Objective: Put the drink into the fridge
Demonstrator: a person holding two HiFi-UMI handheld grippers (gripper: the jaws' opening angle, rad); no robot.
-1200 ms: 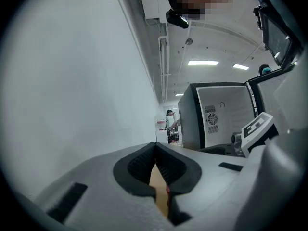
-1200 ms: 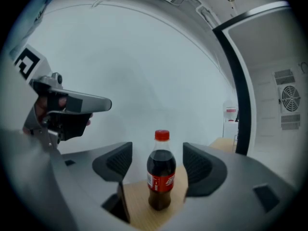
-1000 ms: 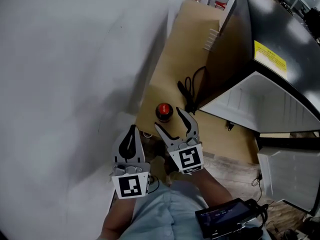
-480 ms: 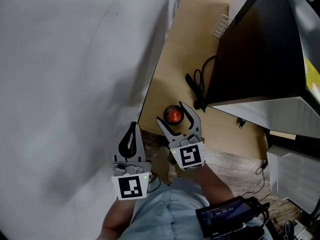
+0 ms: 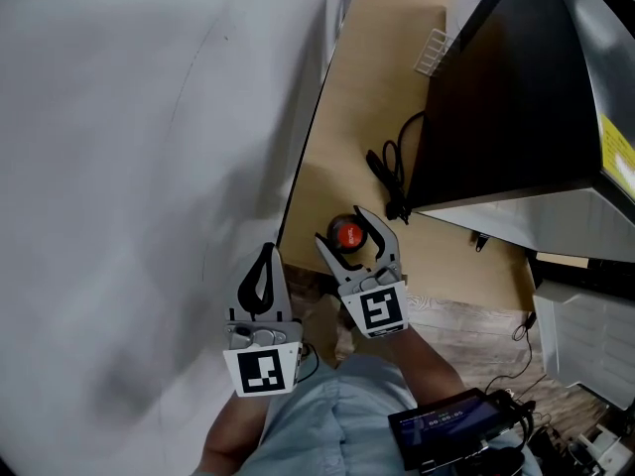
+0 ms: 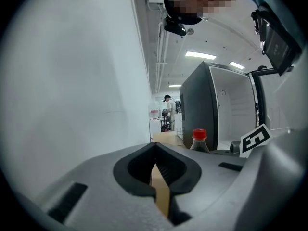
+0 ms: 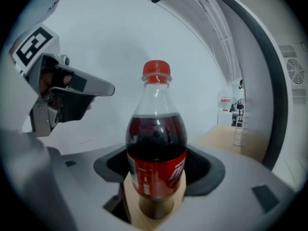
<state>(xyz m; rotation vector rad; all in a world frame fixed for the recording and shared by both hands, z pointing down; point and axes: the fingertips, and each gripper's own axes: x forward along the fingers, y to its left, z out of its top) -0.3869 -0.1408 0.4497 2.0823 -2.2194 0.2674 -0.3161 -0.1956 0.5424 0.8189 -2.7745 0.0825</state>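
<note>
Closing round the cola bottle [image 7: 156,138] — right gripper [image 7: 160,166], jaws wide apart.

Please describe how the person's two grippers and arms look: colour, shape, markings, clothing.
The left gripper and the right gripper are light grey, with curved jaws that are dark inside. Each carries a white cube with a black square marker. The person wears a light blue shirt. The right gripper's jaws are closing, with a bottle between them.

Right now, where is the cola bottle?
The cola bottle stands upright on the wooden table between the jaws of the right tongs, which are closing around it. In the head view, the black fridge is to its right.
</note>
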